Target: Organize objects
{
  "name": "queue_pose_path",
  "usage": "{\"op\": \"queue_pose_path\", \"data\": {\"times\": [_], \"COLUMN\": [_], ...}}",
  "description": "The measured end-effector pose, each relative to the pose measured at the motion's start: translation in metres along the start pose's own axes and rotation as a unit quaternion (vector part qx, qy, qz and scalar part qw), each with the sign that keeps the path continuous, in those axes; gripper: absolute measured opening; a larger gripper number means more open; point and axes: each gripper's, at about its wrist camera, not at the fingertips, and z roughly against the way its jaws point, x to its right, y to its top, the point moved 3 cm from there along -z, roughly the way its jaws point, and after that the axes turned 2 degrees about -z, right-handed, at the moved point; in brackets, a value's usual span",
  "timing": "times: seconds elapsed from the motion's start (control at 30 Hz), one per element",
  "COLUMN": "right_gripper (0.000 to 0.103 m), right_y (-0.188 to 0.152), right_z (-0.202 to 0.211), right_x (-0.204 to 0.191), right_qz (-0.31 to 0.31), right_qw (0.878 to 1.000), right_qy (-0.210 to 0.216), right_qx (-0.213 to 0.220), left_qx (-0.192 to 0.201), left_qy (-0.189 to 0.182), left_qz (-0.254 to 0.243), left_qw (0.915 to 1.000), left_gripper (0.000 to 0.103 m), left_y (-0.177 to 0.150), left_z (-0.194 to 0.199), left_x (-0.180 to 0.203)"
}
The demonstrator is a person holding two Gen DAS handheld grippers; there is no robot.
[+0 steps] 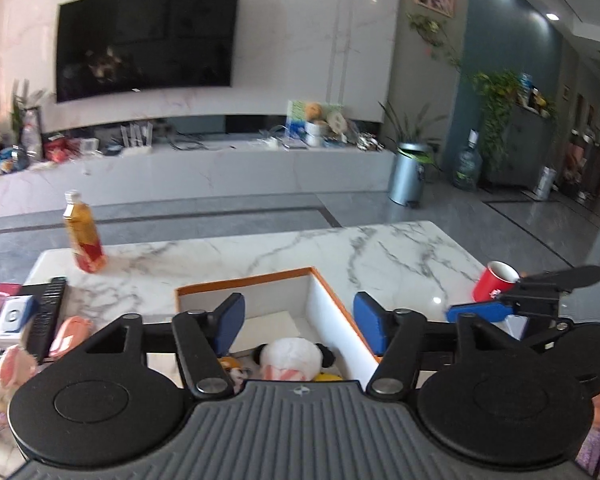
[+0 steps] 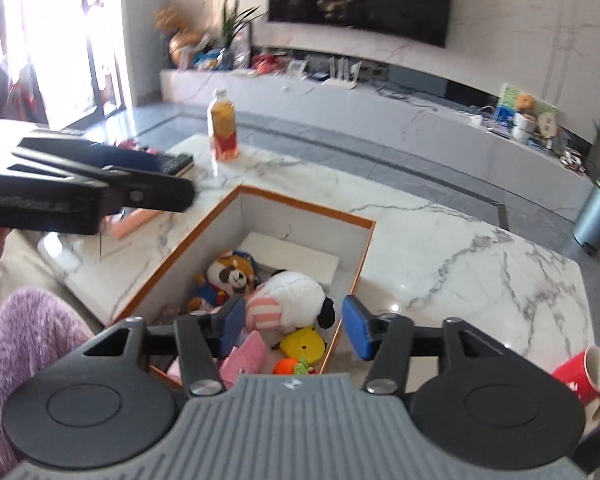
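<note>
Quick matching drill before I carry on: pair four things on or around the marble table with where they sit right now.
Things:
1. panda plush
2. tea bottle
3. red mug
4. remote control

Places:
A. table's left edge, lying flat
B. inside the orange-rimmed box
C. table's right end
D. standing upright at the far left corner

Pairs: 1-B, 2-D, 3-C, 4-A

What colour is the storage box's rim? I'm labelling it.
Orange rim on white walls; right wrist view.
</note>
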Motion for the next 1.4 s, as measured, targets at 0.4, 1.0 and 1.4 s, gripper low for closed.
{"op": "queue_pose_path", "data": {"times": [0.4, 1.0, 1.4], "right_gripper": [0.08, 0.088, 0.09], "right_y": [-0.047, -0.097, -0.104], "right_z": [0.023, -0.015, -0.025], "right_x": [-0.035, -0.024, -0.024], "right_qz": [-0.041, -0.087, -0.088], "right_qw": [0.996, 0.994, 0.994], "right_qy": [-0.031, -0.066, -0.069], "right_qx": [0.071, 0.019, 0.001], "left_qx": [0.019, -0.074, -0.092], "left_qy": [0.086, 0.118, 0.118], "left_qz": [0.036, 0.062, 0.061], "left_qw": [0.9955, 0.9884, 0.9868], "left_gripper": [0.09, 0.09, 0.09], "left_y": [-0.053, -0.119, -0.126], "left_z": [0.014, -0.006, -0.011], "left_x": [0.001, 0.008, 0.011]}}
